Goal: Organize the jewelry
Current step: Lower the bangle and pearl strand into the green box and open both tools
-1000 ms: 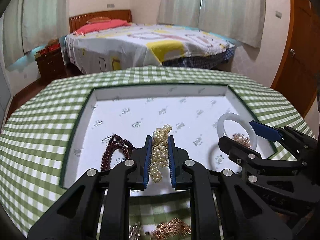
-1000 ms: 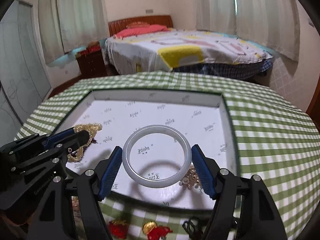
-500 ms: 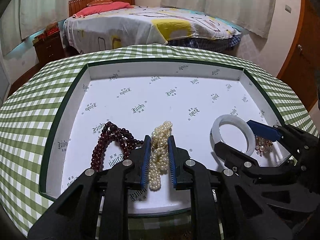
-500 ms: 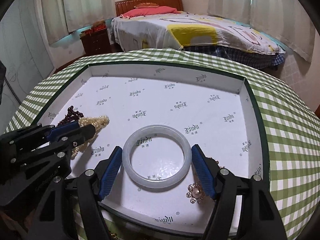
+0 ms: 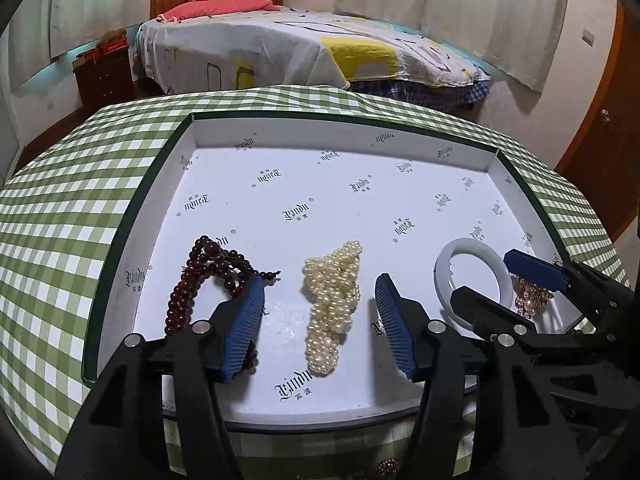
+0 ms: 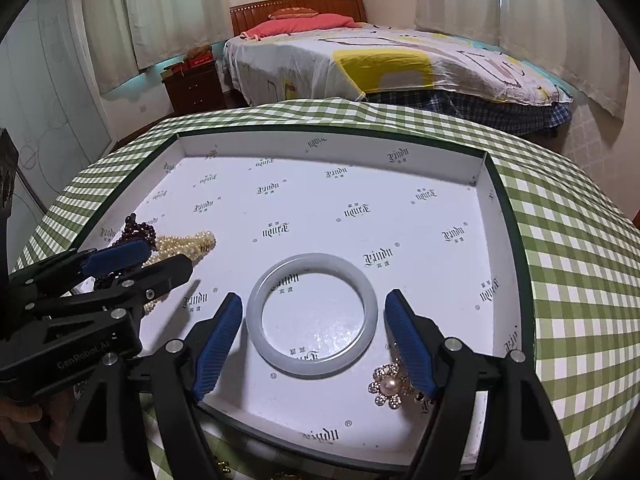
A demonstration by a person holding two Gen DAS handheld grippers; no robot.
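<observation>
The white bangle [image 6: 312, 316] looks smooth, glossy and translucent like polished stone, lying on the matt printed paper lining of the box [image 6: 476, 172]. Left of the bangle, the pearl strand [image 5: 330, 304] is lustrous, the dark red beads [image 5: 188, 288] shiny. Under the box lies woven checked cloth [image 6: 580, 280].

tray [image 5: 132, 240]: beads [image 5: 192, 280] left | pearls [image 5: 332, 300] middle | bangle [image 5: 474, 276] right

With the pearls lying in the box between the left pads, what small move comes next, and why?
Probably lift the left hand-held gripper straight back: its jaws are opening, and the pearl strand lies free on the box floor, touching neither pad.
</observation>
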